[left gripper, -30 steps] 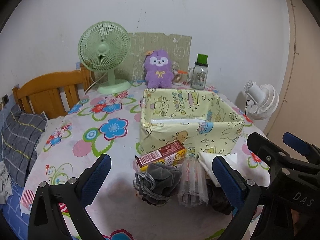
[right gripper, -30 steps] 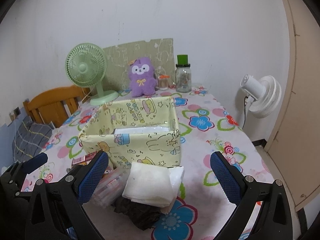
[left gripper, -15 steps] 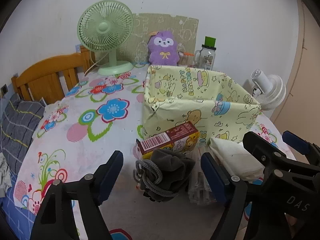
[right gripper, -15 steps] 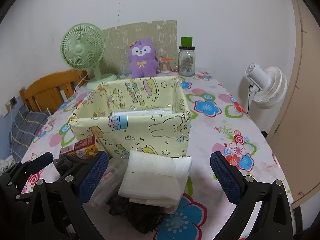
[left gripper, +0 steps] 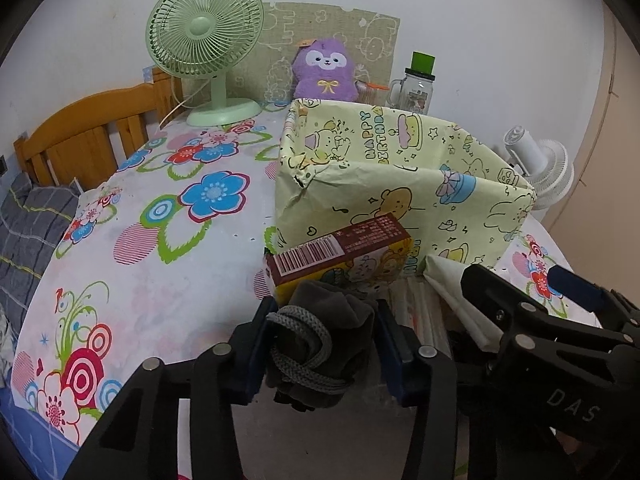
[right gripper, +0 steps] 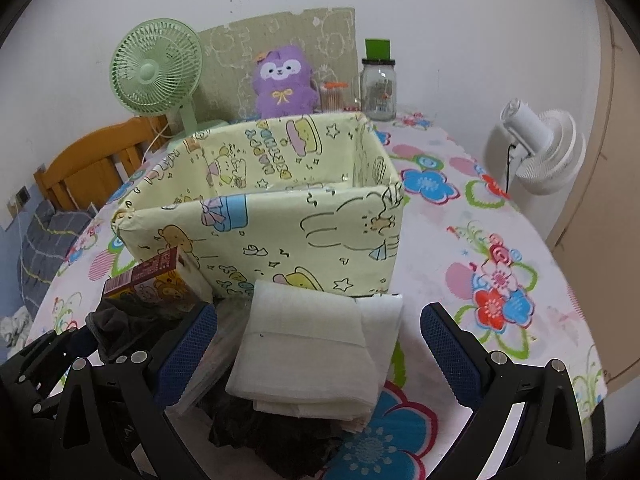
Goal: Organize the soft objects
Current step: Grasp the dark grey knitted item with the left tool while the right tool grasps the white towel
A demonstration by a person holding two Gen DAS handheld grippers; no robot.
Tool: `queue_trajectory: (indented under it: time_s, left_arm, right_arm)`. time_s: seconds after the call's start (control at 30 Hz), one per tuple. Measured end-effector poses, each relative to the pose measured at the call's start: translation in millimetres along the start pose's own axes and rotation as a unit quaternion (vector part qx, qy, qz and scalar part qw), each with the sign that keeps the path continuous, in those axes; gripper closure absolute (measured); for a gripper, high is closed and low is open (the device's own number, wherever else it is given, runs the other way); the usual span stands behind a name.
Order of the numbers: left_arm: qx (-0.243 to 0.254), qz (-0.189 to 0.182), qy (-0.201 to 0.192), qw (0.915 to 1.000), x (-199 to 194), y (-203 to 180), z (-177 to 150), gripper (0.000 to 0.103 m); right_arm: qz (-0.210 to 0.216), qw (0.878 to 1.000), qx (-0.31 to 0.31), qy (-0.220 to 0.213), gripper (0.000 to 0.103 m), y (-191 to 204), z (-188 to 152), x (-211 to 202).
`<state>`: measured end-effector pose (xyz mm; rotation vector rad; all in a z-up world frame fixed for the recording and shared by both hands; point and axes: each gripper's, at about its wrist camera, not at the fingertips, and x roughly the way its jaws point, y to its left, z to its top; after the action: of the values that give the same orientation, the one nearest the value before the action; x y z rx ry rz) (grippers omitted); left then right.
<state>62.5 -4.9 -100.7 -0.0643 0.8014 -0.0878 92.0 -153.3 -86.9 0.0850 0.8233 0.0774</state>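
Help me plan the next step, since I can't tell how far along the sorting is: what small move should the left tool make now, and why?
Probably lift. The left tool is shut on the grey drawstring pouch, which sits low by the snack box, and the yellow box wall rises just behind it. Raising it first should clear that wall. The right tool is open over the white folded cloth.
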Motion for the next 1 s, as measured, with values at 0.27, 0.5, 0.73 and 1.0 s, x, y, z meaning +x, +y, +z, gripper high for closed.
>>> queue_trajectory:
  time_s: [0.27, 0.5, 0.73, 1.0]
  left_arm:
    - [0.0, 0.004, 0.004, 1.0, 3.7, 1.9, 0.8, 0.058]
    - [0.011, 0.011, 0.004, 0.9999, 4.3, -3.2, 0.1, 0.059]
    - [0.012, 0.009, -0.004, 0.9999, 0.2, -4.8, -0.4, 0.062]
    - [0.014, 0.001, -0.021, 0.9997, -12.0, -6.9, 0.7, 0.066]
  right_arm:
    - [0.023, 0.999, 0.023, 0.027, 0.004, -0.8, -1.9, 13.9]
    - [0.046, 0.997, 0.036, 0.045, 0.032, 0.1, -3.3, 21.9]
    - [0.043, 0.998, 0.03, 0.033, 0.042, 3.1, -2.9, 13.3]
    - [0.042, 0.999, 0.025, 0.012, 0.043, 5.8, -0.4, -1.5]
